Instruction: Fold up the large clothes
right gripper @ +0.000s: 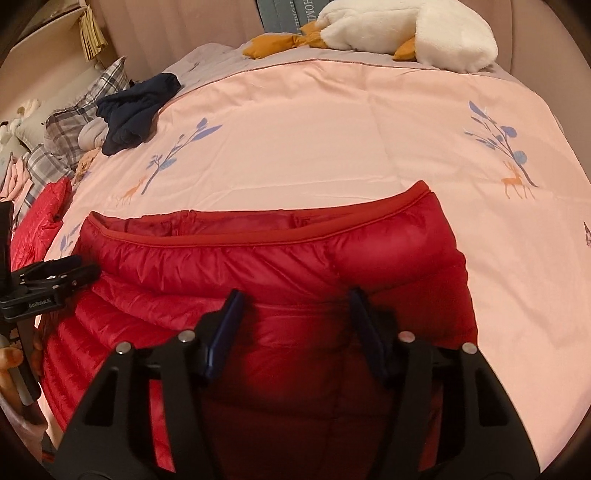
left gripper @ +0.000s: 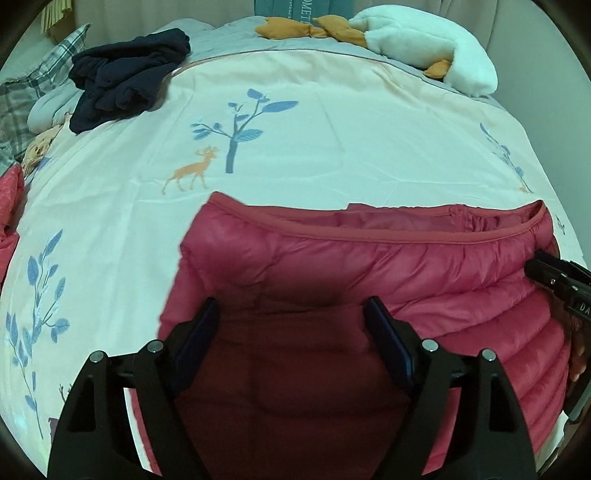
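Up close, the left gripper (left gripper: 291, 314) shows two black arms with dark blue pads, jaws spread wide above a red quilted puffer jacket (left gripper: 369, 273), fabric beneath them but not pinched. Likewise the right gripper (right gripper: 295, 306) hovers with jaws parted over the same jacket's other side, pads not pressing it. Shiny, puffy and ribbed in stitched bands, the jacket lies flat on a smooth pale pink bedsheet (left gripper: 332, 140) printed with blue trees and an orange deer. Farther off sit a crumpled navy garment (left gripper: 125, 77), plaid pillows (right gripper: 74, 107), and a fluffy white plush toy (right gripper: 406, 29) with orange parts.
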Tool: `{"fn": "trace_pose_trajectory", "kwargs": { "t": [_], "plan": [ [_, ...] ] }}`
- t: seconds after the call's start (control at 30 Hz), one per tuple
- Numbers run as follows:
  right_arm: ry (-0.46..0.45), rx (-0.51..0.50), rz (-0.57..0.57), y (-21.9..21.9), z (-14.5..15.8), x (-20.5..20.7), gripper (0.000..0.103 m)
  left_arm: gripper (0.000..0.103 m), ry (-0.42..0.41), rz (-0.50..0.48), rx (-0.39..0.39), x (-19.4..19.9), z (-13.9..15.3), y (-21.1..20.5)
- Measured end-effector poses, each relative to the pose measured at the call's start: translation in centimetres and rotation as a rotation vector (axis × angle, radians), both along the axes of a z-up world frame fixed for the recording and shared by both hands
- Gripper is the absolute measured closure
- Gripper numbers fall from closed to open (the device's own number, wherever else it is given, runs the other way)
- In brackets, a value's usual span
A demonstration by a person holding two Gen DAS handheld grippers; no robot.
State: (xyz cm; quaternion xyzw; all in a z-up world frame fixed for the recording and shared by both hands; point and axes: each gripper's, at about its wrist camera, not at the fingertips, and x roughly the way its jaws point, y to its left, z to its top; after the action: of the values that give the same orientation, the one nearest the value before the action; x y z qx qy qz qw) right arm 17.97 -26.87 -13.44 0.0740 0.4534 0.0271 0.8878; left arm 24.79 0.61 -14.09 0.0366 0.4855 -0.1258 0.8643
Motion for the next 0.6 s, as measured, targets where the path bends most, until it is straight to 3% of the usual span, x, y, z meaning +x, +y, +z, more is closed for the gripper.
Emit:
{"fn": "trace_pose_trajectory", "kwargs": {
  "t": [0.13,0.2,0.27,0.43,0.6],
  "plan": [
    [-0.012,-0.016,-0.004,0.0,0.5,-0.6,0.041,0.020,-0.017,0.014,0.033,-0.4,0.3,1.0],
    [-0.023,-0.044,-0.029,-0.4,0.8,-1.0,0.031,0.020,-0.027,0.020,0.059,-0.8,0.4,1.5],
    [-0.039,-0.068,-0.062,-1.2,1.2,-1.5,0.027,0.020,-0.031,0.040,0.087,-1.0,0.4,2.3],
    [-0.038,-0.141,-0.144,-3.3,1.8,-2.5,0.027,0.020,-0.009,0.095,0.028,-1.5,0.5,4.9],
    [-0.095,-0.111,-0.167,-4.5,3.2,-5.2,0.026,0.020,-0.049,0.105,-0.031,-3.8,2.0,6.6]
  ]
}}
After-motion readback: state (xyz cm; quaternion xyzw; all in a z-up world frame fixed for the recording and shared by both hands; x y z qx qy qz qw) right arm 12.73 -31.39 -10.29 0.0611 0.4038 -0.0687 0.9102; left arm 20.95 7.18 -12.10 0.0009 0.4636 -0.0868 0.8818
